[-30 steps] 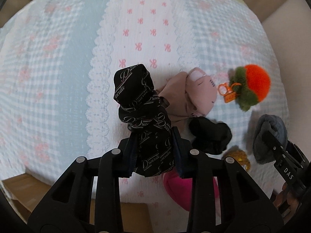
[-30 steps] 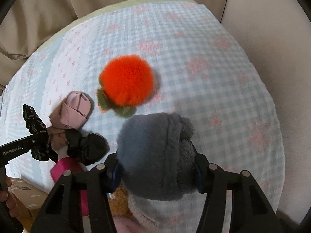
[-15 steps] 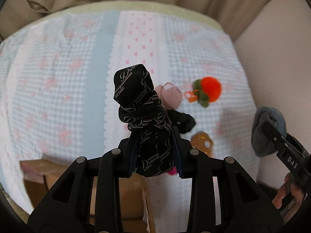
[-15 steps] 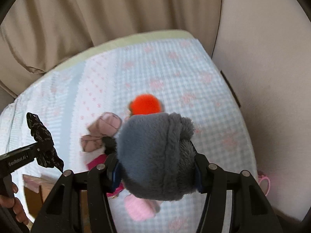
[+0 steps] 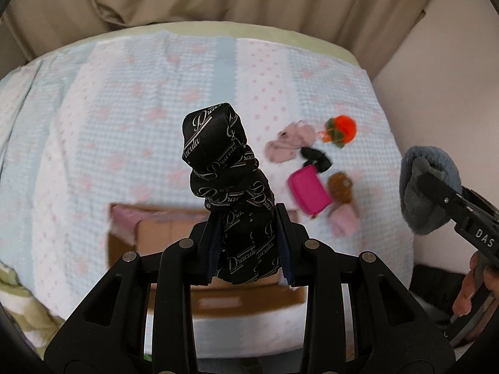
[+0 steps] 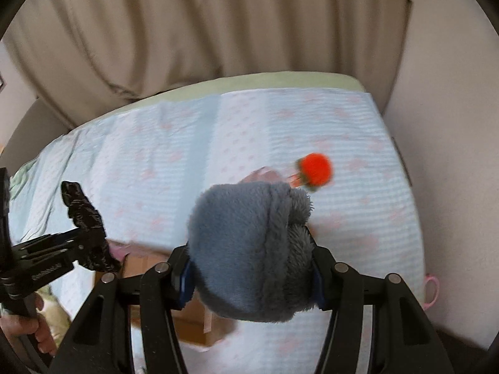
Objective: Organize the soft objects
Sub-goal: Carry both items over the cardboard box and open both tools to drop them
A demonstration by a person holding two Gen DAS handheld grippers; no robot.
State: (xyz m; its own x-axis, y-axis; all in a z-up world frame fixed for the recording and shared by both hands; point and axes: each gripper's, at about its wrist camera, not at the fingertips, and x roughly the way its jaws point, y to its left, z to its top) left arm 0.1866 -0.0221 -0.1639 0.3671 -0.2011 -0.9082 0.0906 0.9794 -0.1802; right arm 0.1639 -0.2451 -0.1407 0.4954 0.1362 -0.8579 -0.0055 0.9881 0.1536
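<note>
Grippers hover above a checked bedspread: the left gripper clamps a black printed cloth at frame centre. The right gripper pinches a grey fleece item, with an orange pompom upper right.

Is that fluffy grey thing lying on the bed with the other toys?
No, the fluffy grey thing is clamped in the right gripper, held up above the bed.

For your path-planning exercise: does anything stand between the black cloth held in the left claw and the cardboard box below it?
Nothing visible does. The left claw is shut on the black cloth, above the open box. The other soft items, such as the pink pouch, lie on the bed to the right, off that path.
</note>
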